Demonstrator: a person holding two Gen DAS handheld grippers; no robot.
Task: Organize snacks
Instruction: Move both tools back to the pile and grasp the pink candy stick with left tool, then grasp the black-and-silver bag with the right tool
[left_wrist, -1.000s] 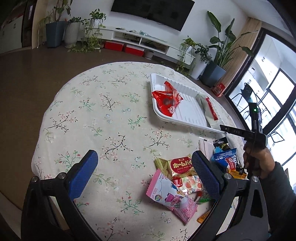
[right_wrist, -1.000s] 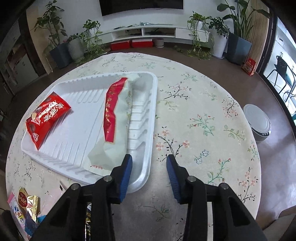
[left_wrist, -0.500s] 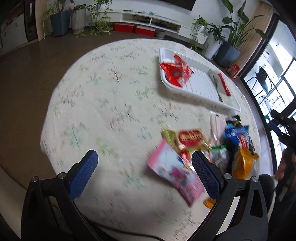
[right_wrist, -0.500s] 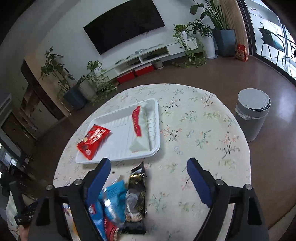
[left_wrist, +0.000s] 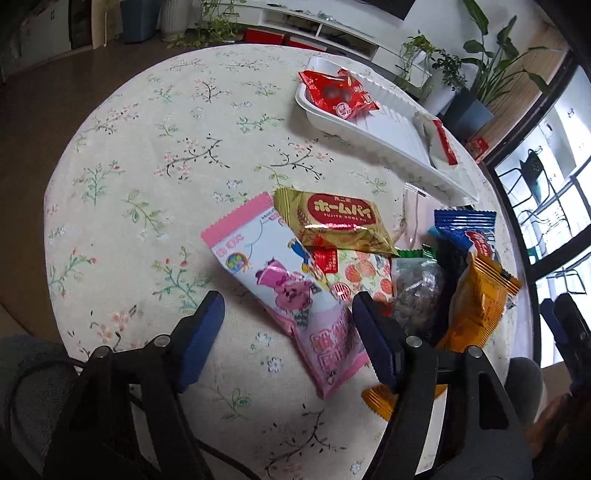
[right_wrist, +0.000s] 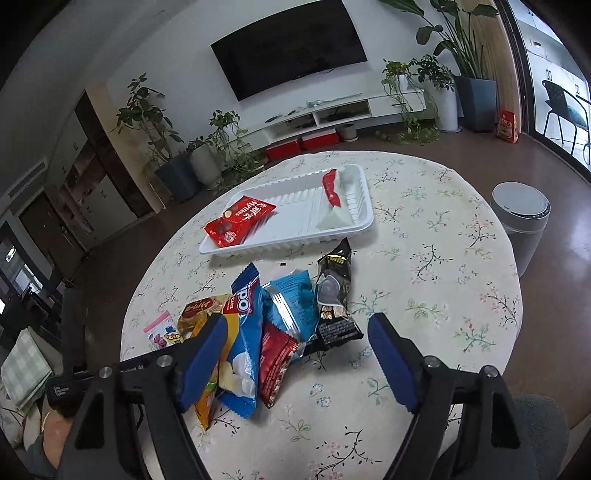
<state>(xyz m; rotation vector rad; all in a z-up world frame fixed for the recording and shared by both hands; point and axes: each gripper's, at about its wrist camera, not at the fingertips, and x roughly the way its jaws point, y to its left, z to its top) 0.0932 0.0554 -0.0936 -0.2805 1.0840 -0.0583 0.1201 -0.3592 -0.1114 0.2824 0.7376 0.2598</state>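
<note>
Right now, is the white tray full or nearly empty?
Nearly empty: the white tray holds only a red packet and a pale packet.

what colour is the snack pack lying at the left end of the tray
Red, with white lettering; it lies in the white tray. The right wrist view shows it best.

Left tool (left_wrist: 286, 325): black plastic frame with two arms that spread apart in a V.
Left tool pads (left_wrist: 201, 339): blue, long and flat, with a ribbed inner face.
Left tool screws: small round silver heads on top of each arm.
Left tool cable: thin and black, running under the frame.
Right tool (right_wrist: 297, 354): the same black frame with silver screw heads.
Right tool pads (right_wrist: 393, 363): blue, slab-shaped.
Marking: small white lettering on a black bar by the left arm of the right tool, too small to read.
Skin: a patch of bare hand at the lower left edge of the right wrist view.
</note>
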